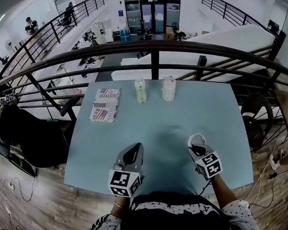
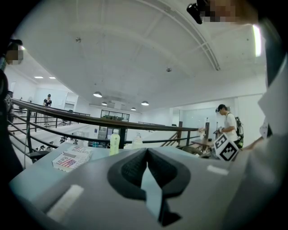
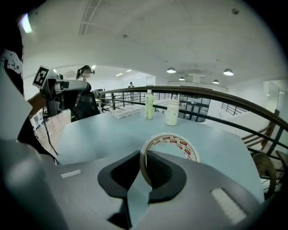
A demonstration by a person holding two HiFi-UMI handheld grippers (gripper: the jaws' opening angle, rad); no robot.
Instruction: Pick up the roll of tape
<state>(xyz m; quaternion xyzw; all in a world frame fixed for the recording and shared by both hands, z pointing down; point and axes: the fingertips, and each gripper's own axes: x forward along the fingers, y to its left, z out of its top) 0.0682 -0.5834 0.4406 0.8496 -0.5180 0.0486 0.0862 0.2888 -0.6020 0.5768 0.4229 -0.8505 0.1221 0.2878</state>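
- Green bottle [image 1: 141, 90]: standing capped at the table's [image 1: 182, 115] far edge and holding pale green liquid.
- White bottle [image 1: 168, 88]: standing capped just beside the green bottle, apart from it; its contents are not showing.
- Packet [image 1: 105, 104]: lying flat to the left of the bottles, flag print facing up.
- Tape [image 1: 195, 135]: sitting in the right gripper [image 1: 198, 145] near the table's near edge, with the ring standing on edge.
- Right gripper: its pads are clamping the ring's wall, one inside the hole and one outside.
- Left gripper [image 1: 135, 147]: hovering beside the right gripper, jaws meeting at the tips with nothing between them.
- Right gripper view: only this view is showing the tape's [image 3: 180, 143] red print.
- Left gripper view: only this view is showing a person in a white shirt [image 2: 229, 128] standing past the rail [image 2: 90, 121].
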